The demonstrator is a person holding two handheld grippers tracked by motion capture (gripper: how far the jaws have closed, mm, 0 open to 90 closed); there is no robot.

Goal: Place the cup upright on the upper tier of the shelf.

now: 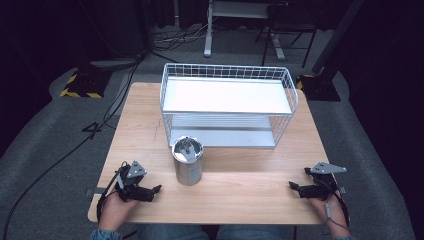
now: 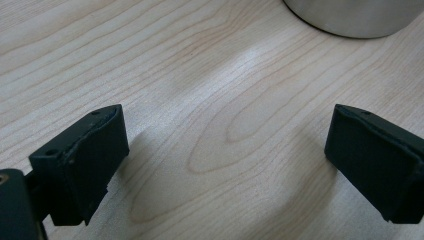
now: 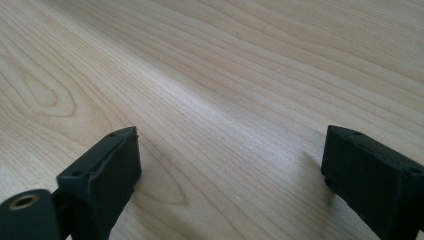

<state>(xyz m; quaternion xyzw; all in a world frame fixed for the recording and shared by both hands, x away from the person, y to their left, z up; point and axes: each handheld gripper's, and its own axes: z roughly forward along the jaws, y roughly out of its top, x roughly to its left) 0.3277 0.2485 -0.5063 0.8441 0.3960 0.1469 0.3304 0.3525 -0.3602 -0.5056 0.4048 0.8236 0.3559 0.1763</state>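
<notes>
A shiny metal canister [image 1: 188, 161] with a knobbed lid stands upright on the wooden table [image 1: 240, 190], in front of a white wire two-tier rack [image 1: 227, 102]. My left gripper [image 1: 152, 191] rests near the table's front left corner, a short way left of the canister, jaws wide apart and holding nothing. In the left gripper view [image 2: 225, 150] the canister's base [image 2: 355, 17] shows at the top right. My right gripper [image 1: 295, 188] lies at the front right, open and empty, with bare wood between its jaws in the right gripper view [image 3: 230, 170].
The rack fills the table's far half and both its shelves hold nothing. A stretch of bare wood lies between the two grippers. Grey carpet, cables and black stands with yellow-striped bases surround the table.
</notes>
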